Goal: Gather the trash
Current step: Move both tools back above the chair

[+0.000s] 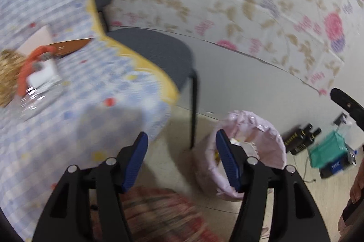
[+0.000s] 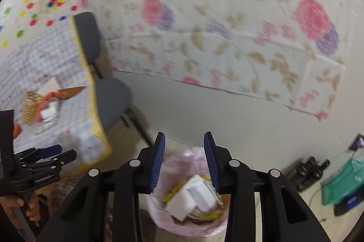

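the right gripper (image 2: 184, 157) hangs above the trash bin (image 2: 159, 214), its blue-padded jaws spread apart with nothing between them; in the right wrist view the bin sits at about 6 o'clock, lined with a pale pink bag and holding white crumpled paper (image 2: 193, 196) and yellow wrappers (image 2: 174, 192). the left gripper (image 1: 182, 157) also stands open and empty, and in its own view the same bin (image 1: 273, 146) lies at about 5 o'clock on the tiled floor, partly hidden behind the right-hand finger. at 9 to 10 o'clock in the left wrist view is a table under a blue checked cloth (image 1: 95, 87) with a yellow edge, where blurred items remain: an orange-handled tool (image 1: 29, 64), a brown blade-shaped piece (image 1: 70, 47), white paper (image 1: 43, 76), a clear plastic wrapper (image 1: 34, 98) and a straw-coloured clump (image 1: 9, 76); what each one is cannot be told for the blur. a grey chair (image 1: 154, 53) stands just beside the table's corner, between the table and the bin, one thin black leg coming down near the bin's left side. a floral sheet (image 1: 227, 3) hangs on the wall behind. at 3 to 4 o'clock, on the floor well apart from the bin, lie dark bottles (image 1: 300, 139), a green bag (image 1: 327, 148) and a dark box (image 1: 336, 167). in the right wrist view the left gripper (image 2: 56, 154) shows at 8 o'clock, held by a hand (image 2: 20, 205), near the table's hanging corner.
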Available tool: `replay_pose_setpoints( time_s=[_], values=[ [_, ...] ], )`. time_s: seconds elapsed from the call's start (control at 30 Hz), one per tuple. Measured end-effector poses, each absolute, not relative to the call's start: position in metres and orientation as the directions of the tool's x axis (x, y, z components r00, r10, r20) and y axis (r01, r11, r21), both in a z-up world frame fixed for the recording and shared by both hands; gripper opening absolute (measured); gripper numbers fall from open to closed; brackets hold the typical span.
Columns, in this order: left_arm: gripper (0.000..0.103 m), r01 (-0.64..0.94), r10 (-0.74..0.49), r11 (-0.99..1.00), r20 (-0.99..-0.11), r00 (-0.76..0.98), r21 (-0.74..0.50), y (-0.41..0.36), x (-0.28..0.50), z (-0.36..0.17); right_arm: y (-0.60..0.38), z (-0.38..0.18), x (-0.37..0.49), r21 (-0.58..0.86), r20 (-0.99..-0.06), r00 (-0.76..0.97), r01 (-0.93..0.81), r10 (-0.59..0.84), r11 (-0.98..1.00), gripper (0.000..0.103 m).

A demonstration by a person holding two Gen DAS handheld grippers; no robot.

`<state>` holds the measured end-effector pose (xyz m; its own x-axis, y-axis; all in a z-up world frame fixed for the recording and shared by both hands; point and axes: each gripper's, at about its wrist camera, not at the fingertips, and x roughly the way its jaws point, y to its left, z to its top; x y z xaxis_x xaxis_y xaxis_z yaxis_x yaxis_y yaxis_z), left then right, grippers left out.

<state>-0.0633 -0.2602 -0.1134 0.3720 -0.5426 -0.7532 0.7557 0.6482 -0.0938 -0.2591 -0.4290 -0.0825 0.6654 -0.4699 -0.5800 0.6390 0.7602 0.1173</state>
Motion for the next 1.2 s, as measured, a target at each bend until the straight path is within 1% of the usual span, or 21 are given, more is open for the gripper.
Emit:
replay_pose_setpoints(
  time_s=[0.2, 0.27, 0.43, 0.5, 0.67, 0.7, 0.73, 0.83, 1.07, 1.2],
  values=[
    [0.061, 0.618, -0.42, 0.786, -0.754, 0.505, -0.025, -0.188, -0.037, -0.092, -0.365, -0.067, -0.182, 0.143, -0.555, 0.795, 0.383, -0.247, 0.913, 0.037],
    [0.065, 0.564, -0.382, 0.826, -0.751, 0.539, -0.015, -0.166, -0.028, -0.086, -0.349, -0.066, -0.157, 0.155, -0.552, 0.814, 0.313, -0.181, 0.937, 0.037],
    [0.066, 0.402, -0.26, 0.915, -0.721, 0.643, 0.029, -0.107, -0.003, -0.07, -0.309, -0.064, -0.103, 0.152, -0.562, 0.826, 0.162, -0.049, 0.975, 0.037],
    [0.071, 0.342, -0.211, 0.939, -0.721, 0.66, 0.038, -0.089, 0.007, -0.066, -0.292, -0.062, -0.09, 0.133, -0.563, 0.826, 0.122, -0.027, 0.984, 0.037],
    [0.076, 0.242, -0.147, 0.97, -0.711, 0.688, 0.034, -0.053, 0.027, -0.056, -0.27, -0.062, -0.057, 0.113, -0.585, 0.811, 0.071, 0.008, 0.991, 0.038],
    [0.077, 0.227, -0.136, 0.973, -0.709, 0.692, 0.035, -0.048, 0.032, -0.054, -0.267, -0.062, -0.051, 0.108, -0.588, 0.809, 0.065, 0.011, 0.992, 0.038],
    [0.08, 0.216, -0.127, 0.976, -0.708, 0.695, 0.037, -0.045, 0.036, -0.054, -0.264, -0.062, -0.044, 0.102, -0.592, 0.806, 0.064, 0.009, 0.993, 0.042],
    [0.081, 0.19, -0.109, 0.981, -0.71, 0.696, 0.035, -0.036, 0.051, -0.052, -0.263, -0.061, -0.03, 0.095, -0.597, 0.802, 0.054, 0.013, 0.994, 0.047],
    [0.081, 0.15, -0.085, 0.988, -0.711, 0.698, 0.029, -0.016, 0.078, -0.053, -0.263, -0.056, 0.006, 0.105, -0.603, 0.797, 0.046, 0.027, 0.993, 0.047],
    [0.081, 0.152, -0.083, 0.988, -0.716, 0.693, 0.032, -0.012, 0.098, -0.052, -0.26, -0.051, 0.028, 0.111, -0.608, 0.793, 0.035, 0.04, 0.993, 0.047]
  ],
)
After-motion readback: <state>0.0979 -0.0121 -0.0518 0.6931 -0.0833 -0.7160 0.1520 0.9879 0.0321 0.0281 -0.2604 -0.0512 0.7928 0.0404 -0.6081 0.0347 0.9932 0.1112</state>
